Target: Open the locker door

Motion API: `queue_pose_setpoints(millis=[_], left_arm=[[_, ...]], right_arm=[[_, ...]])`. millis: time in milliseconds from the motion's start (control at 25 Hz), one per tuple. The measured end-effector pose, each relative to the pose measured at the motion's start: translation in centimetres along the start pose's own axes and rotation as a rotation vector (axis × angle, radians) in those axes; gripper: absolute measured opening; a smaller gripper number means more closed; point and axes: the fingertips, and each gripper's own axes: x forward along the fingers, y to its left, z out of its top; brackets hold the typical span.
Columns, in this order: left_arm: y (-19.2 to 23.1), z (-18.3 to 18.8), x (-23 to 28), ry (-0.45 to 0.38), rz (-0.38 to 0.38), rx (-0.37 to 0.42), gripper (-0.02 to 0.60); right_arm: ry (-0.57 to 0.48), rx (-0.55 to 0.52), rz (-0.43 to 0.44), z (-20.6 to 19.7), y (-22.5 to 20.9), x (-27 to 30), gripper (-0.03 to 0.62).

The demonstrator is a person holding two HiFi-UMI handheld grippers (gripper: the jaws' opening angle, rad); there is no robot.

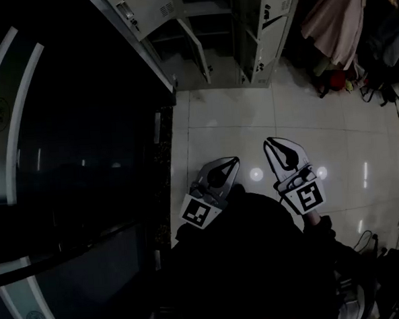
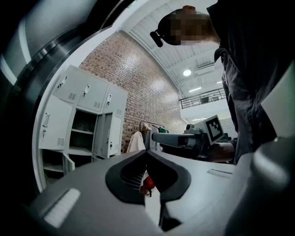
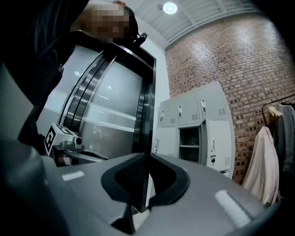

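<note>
Your head view is dim and underexposed: everything left of your left gripper (image 1: 235,161) sinks into near black, while small glare spots shine on the glossy floor tiles (image 1: 239,139) between it and your right gripper (image 1: 268,143). Both gripper views bow strongly at the edges, with dark corners and soft, unfocused jaws up close. A ceiling lamp (image 3: 169,8) burns bright high above your right gripper.

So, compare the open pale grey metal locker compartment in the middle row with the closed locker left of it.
The open pale grey metal locker compartment shows a dark inside with a shelf; the closed locker shows only its flat door. The closed locker has a handle and vent slots in front; the open compartment's front is uncovered. Both share colour and row.
</note>
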Motion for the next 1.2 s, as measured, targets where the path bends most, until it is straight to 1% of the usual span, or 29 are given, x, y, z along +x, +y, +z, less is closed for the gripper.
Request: queue_pose_setpoints(millis=[80,200,280,360,440,560,720,840,960,1080,1200], left_arm=[[1.1,-0.2,-0.3,-0.011,0.012,-0.033,0.002],[2.7,-1.5,-1.0,0.031,0.037,-0.087,0.003],[4.6,-2.6,-0.6,0.060,0.046,-0.113,0.003],[7.0,-3.4,0.7,0.063,0.039,-0.131,0.003],[9.4,-4.0,2.4,0.060,0.026,-0.155,0.003],[13.3,-3.5,5.0,0.040,0.002,-0.179,0.003],[19.2,-1.1,9.2,-0.024,-0.085,-0.169,0.005],[23.5,-0.4,11.2,-0.045,-0.112,-0.180,0.006],[27.1,-0.3,11.8,-0.059,-0.112,-0.189,0.007],[30.4,-0.6,12.1,-0.048,-0.090,-0.210,0.007],[33.0,-1.0,12.2,-0.062,-0.063,-0.225,0.007]], right_arm=[[-0.014,0.000,-0.013,0.1,-1.4,1.4,0.031],[0.006,-0.001,-0.028,-0.2,-4.0,3.7,0.032],[0.011,-0.057,-0.055,0.5,-7.0,6.2,0.032],[-0.007,-0.124,-0.089,1.9,-10.6,9.5,0.049],[-0.032,-0.169,-0.108,3.8,-14.2,12.9,0.060],[-0.087,-0.184,-0.111,8.5,-19.4,18.5,0.060],[-0.170,-0.233,-0.155,17.2,-27.1,26.0,0.057],[-0.218,-0.213,-0.184,23.0,-33.4,31.5,0.055],[-0.188,-0.205,-0.224,26.3,-38.9,36.4,0.055],[-0.176,-0.157,-0.243,29.0,-43.4,40.5,0.055],[-0.141,-0.179,-0.308,30.7,-48.3,43.9,0.058]])
